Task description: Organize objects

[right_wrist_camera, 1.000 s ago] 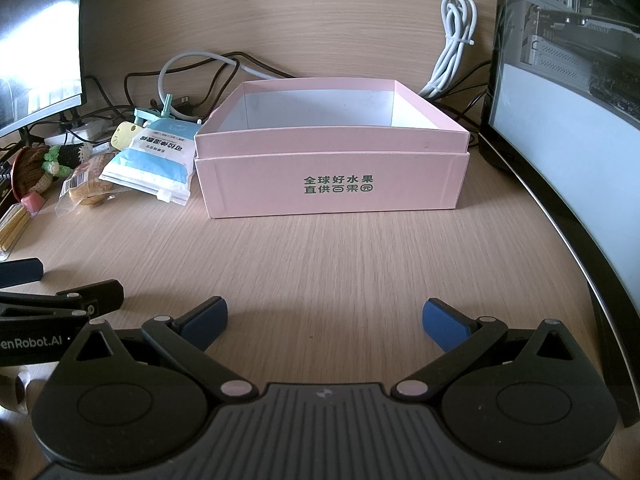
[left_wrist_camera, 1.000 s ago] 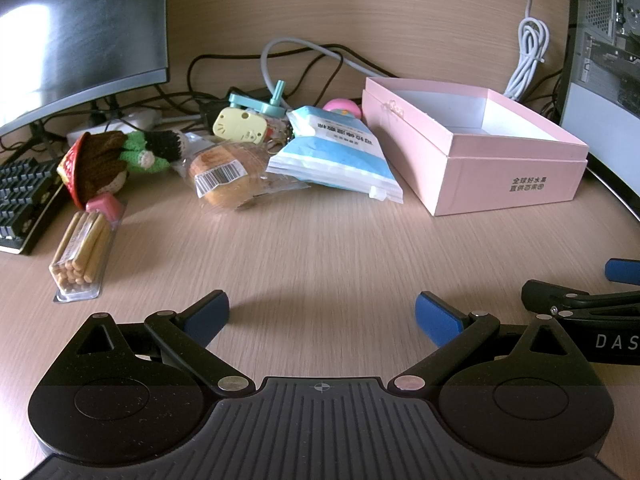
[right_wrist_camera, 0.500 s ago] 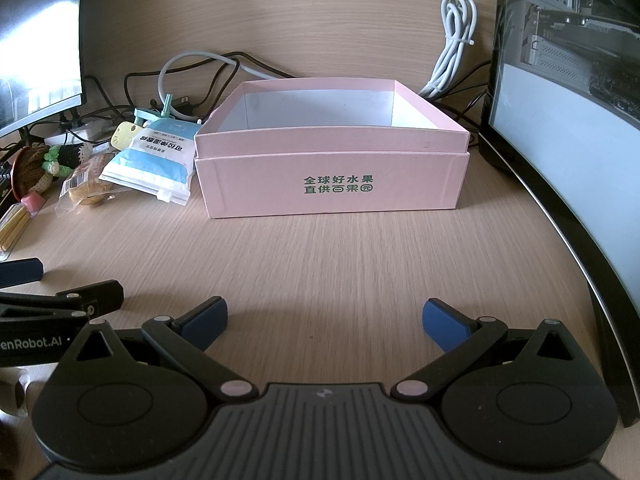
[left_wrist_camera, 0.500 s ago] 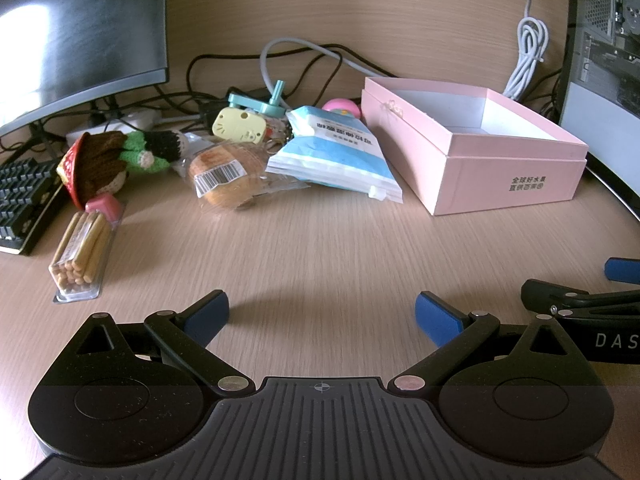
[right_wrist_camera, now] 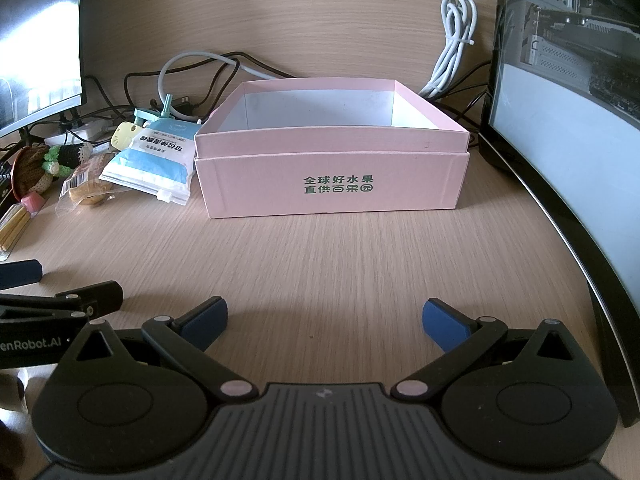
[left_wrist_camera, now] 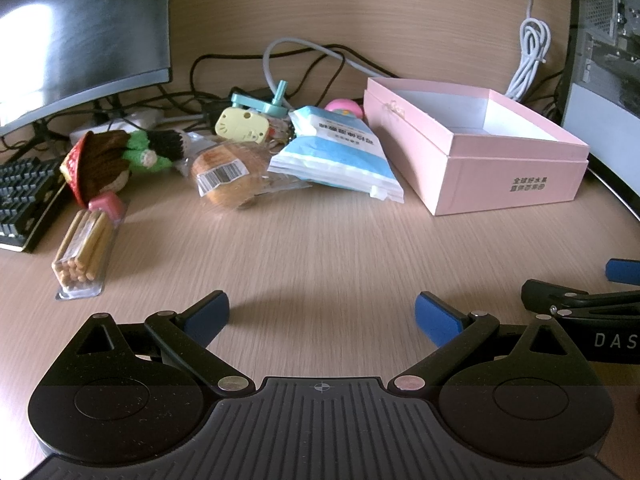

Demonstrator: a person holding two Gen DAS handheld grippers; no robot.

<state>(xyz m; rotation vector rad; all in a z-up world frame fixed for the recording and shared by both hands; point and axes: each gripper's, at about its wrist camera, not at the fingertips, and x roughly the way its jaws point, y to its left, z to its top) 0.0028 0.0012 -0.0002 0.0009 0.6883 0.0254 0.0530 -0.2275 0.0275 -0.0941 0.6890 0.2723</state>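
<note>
An open pink box (left_wrist_camera: 504, 184) (right_wrist_camera: 332, 188) stands empty on the wooden desk. Left of it lie a blue-white pouch (left_wrist_camera: 336, 152) (right_wrist_camera: 154, 160), a wrapped bread (left_wrist_camera: 228, 172) (right_wrist_camera: 86, 188), a crocheted doll (left_wrist_camera: 108, 160), a yellow cat-shaped tag (left_wrist_camera: 240, 126), a teal toy (left_wrist_camera: 260, 102), a pink ball (left_wrist_camera: 344, 106), a pink eraser (left_wrist_camera: 106, 206) and a pack of biscuit sticks (left_wrist_camera: 82, 252). My left gripper (left_wrist_camera: 322, 314) is open and empty over bare desk, well short of the pile. My right gripper (right_wrist_camera: 324, 318) is open and empty in front of the box.
A monitor (left_wrist_camera: 80, 28) and a keyboard (left_wrist_camera: 24, 204) are at the left. Cables (left_wrist_camera: 304, 60) run along the back wall. A second monitor (right_wrist_camera: 568, 168) and a computer case (right_wrist_camera: 580, 20) stand at the right. Each gripper shows at the edge of the other's view.
</note>
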